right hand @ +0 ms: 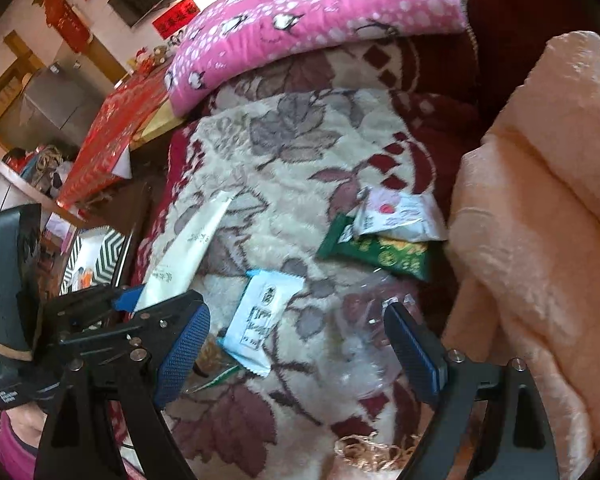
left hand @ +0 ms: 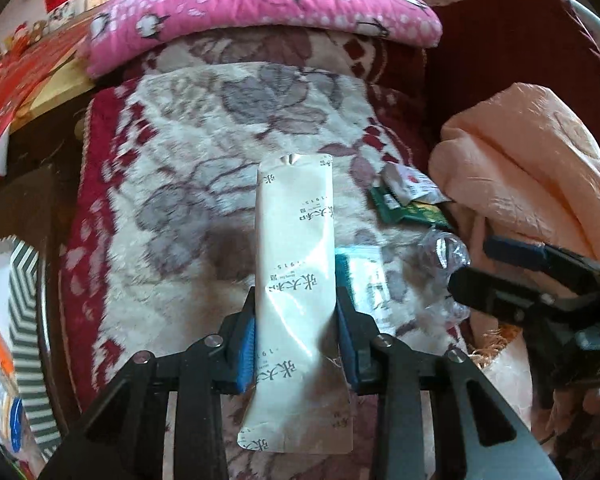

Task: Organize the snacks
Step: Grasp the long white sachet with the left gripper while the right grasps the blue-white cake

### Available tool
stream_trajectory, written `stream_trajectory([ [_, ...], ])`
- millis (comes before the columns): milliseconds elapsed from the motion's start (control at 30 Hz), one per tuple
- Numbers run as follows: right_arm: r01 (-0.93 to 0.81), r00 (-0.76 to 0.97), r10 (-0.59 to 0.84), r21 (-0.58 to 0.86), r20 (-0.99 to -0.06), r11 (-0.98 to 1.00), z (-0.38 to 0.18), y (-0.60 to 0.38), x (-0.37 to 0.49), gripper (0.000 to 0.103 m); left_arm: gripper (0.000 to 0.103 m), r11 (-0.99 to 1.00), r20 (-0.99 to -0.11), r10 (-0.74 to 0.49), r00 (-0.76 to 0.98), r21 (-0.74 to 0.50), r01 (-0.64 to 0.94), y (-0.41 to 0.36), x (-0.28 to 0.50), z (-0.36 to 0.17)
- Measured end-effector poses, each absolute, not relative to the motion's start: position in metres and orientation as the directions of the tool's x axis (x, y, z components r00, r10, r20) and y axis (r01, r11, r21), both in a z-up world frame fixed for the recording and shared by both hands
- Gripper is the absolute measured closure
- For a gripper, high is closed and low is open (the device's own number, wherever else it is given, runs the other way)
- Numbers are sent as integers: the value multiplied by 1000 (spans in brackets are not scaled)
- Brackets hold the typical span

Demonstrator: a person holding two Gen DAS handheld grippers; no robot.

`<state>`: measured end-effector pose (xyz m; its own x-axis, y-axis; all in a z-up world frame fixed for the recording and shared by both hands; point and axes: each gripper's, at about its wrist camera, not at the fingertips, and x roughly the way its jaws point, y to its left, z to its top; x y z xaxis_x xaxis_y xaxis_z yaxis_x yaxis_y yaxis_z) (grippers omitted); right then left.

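Cream-white and glossy, the long flat snack packet (left hand: pixel 294 280) was clamped between the blue pads of the left gripper (left hand: pixel 296 350), in the lower middle of the left wrist view, lifted over the flowered plush blanket (left hand: pixel 180 168). The step seemed to be carrying it away; next it probably needed a place, maybe the striped paper bag (left hand: pixel 22 280) at lower left. Black Chinese characters and "1915" were readable on it. The right gripper (right hand: pixel 300 344) stood wide apart over the white-and-blue small packet (right hand: pixel 262 312), holding nothing.

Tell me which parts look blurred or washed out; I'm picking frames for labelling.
Left wrist view: the long white packet is sharp, while the striped box at the left edge smears. Right wrist view: the clear plastic wrapper is soft and the peach blanket looks overexposed.
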<state>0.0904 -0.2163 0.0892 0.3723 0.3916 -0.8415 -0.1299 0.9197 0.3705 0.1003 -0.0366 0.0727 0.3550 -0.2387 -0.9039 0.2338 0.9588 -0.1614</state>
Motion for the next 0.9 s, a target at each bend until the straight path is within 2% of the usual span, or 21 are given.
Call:
stream_trajectory([
  [333, -211, 299, 375, 323, -877, 923, 50, -161, 104, 14, 69, 987, -905, -150, 397, -111, 120, 9, 80, 76],
  [400, -209, 284, 379, 329, -881, 921, 41, -155, 108, 19, 69, 988, -906, -143, 399, -106, 112, 15, 77, 75],
  [500, -243, 272, 335, 273, -902, 931, 30, -143, 108, 42, 69, 990, -908, -130, 399, -99, 97, 21, 70, 73],
  [567, -280, 295, 290, 207, -910, 937, 32, -141, 103, 62, 69, 991, -908, -124, 400, -94, 94, 23, 66, 72],
  [600, -277, 298, 308, 227, -903, 934, 34, -145, 102, 66, 69, 992, -908, -119, 401, -90, 89, 24, 64, 72],
  [667, -259, 306, 351, 278, -885, 925, 40, -157, 100, 69, 69, 993, -908, -110, 404, -88, 73, 27, 61, 72],
  [900, -306, 358, 359, 255, -862, 917, 71, -161, 86, 70, 69, 994, -901, -111, 419, -97, 53, 33, 48, 80],
])
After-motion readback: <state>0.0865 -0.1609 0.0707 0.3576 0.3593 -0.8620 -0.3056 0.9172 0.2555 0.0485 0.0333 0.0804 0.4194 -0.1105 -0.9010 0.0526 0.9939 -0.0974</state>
